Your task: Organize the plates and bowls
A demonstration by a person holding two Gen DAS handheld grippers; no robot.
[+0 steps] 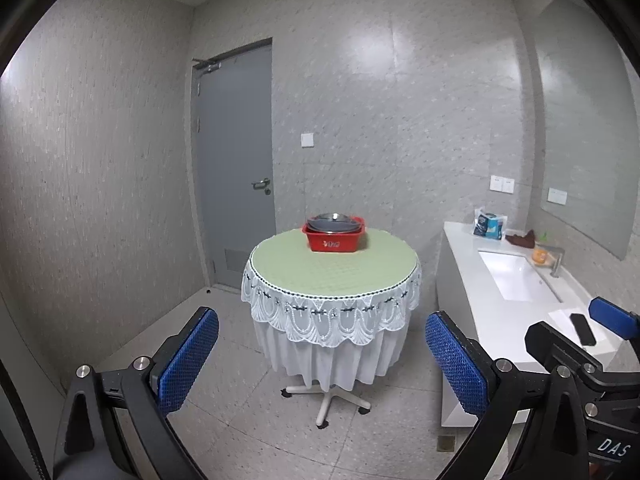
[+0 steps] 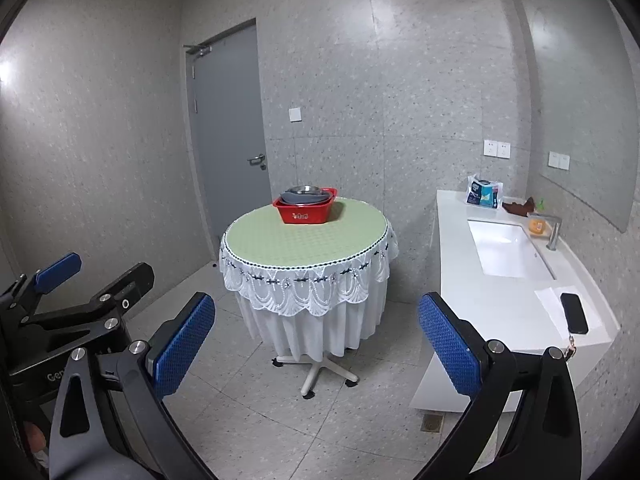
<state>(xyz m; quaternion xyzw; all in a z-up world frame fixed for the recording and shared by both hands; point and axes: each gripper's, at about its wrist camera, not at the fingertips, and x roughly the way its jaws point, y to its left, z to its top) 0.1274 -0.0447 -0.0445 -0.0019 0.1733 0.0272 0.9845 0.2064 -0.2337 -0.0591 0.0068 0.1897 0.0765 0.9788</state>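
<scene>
Two grippers: we hold the left gripper (image 1: 322,360) and the right gripper (image 2: 316,346) side by side, both spread wide and gripping nothing, well short of the table; we judge the task not yet begun, and the step in hand is the approach.
Room: we see speckled grey wall panels with a dull sheen, a pale speckled tile floor, and a flat grey door (image 1: 234,168) with a metal lever handle.
Vanity: we note a smooth white counter (image 2: 500,304) to the right with a rectangular sink (image 2: 508,250), a metal tap and a dark phone (image 2: 574,314) lying on paper.
Table: we face a round table (image 1: 332,268) on a castered pedestal, its top covered by a pale green woven-looking mat, with a white lace-edged cloth hanging in scallops.
Basin: we find a red plastic basin (image 1: 335,238) with a squarish rim sitting on the far part of the tabletop.
Dishes: we see the plates and bowls (image 1: 334,222) stacked inside that basin, grey and shiny, likely metal; how many, we cannot tell.
Next move: we judge both grippers must close the gap to the table and come over the basin rim; thin, slick rims likely call for a firm, square pinch.
Pads: we note the blue pads (image 1: 188,360) are dimpled rubber, flat and oblong.
</scene>
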